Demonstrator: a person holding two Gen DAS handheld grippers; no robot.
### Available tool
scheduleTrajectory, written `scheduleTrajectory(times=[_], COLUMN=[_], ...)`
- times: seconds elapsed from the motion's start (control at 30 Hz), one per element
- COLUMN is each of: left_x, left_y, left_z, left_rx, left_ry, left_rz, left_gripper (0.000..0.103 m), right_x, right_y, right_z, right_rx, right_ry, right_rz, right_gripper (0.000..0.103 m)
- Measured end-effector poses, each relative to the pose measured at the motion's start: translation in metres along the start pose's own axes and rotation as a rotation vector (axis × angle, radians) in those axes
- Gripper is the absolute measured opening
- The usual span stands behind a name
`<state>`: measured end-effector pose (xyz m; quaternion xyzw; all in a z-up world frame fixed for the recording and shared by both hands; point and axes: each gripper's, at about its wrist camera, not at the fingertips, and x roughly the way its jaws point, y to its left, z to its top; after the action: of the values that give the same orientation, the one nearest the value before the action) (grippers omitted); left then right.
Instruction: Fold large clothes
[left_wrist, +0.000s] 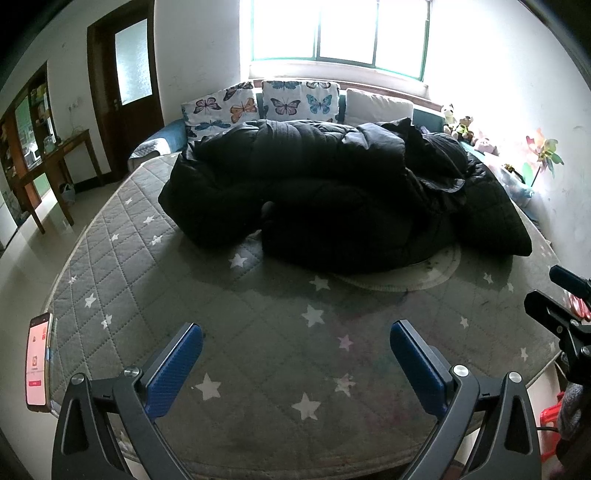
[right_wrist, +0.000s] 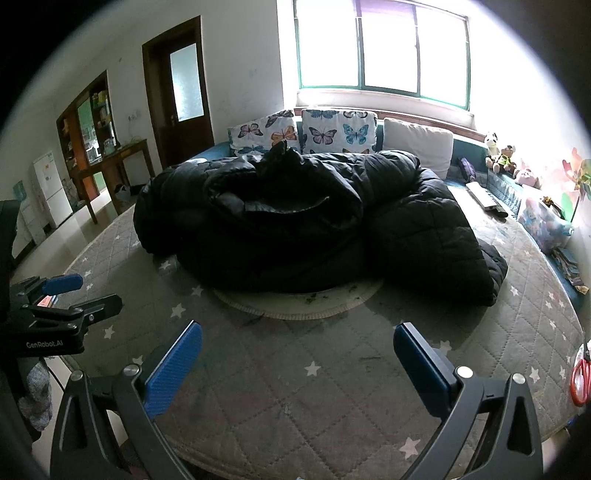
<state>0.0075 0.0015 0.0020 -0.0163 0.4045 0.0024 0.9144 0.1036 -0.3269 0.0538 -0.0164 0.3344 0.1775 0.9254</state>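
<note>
A large black puffer coat (left_wrist: 332, 192) lies in a crumpled heap on the far half of a grey star-patterned mattress (left_wrist: 258, 350); it also shows in the right wrist view (right_wrist: 295, 225). My left gripper (left_wrist: 295, 332) is open and empty, held over the near part of the mattress well short of the coat. My right gripper (right_wrist: 297, 334) is open and empty too, over the near mattress (right_wrist: 295, 387). The right gripper shows at the right edge of the left wrist view (left_wrist: 565, 317), the left one at the left edge of the right wrist view (right_wrist: 62, 310).
Butterfly cushions (left_wrist: 258, 103) and a white pillow (right_wrist: 419, 146) line the sofa back under the window. Stuffed toys (right_wrist: 502, 155) sit at the far right. Red scissors (right_wrist: 581, 376) lie at the mattress's right edge. A phone (left_wrist: 37, 362) is mounted left. A wooden table (left_wrist: 48, 173) stands by the door.
</note>
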Motion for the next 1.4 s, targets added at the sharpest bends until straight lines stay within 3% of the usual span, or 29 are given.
scheduleTrajectory(times=[1.17, 1.4], left_x=[0.032, 0.037], left_y=[0.002, 0.004], left_z=[0.023, 0.047], left_rx=[0.049, 0.102], left_ry=[0.044, 0.032], left_rz=[0.020, 0.009], left_gripper=[0.103, 0.103], right_x=[0.028, 0.038], right_y=[0.002, -0.008], right_z=[0.018, 0.037], right_rx=[-0.050, -0.078], right_ry=[0.044, 0.054], right_rz=[0.031, 0.017], right_gripper=[0.103, 0.103])
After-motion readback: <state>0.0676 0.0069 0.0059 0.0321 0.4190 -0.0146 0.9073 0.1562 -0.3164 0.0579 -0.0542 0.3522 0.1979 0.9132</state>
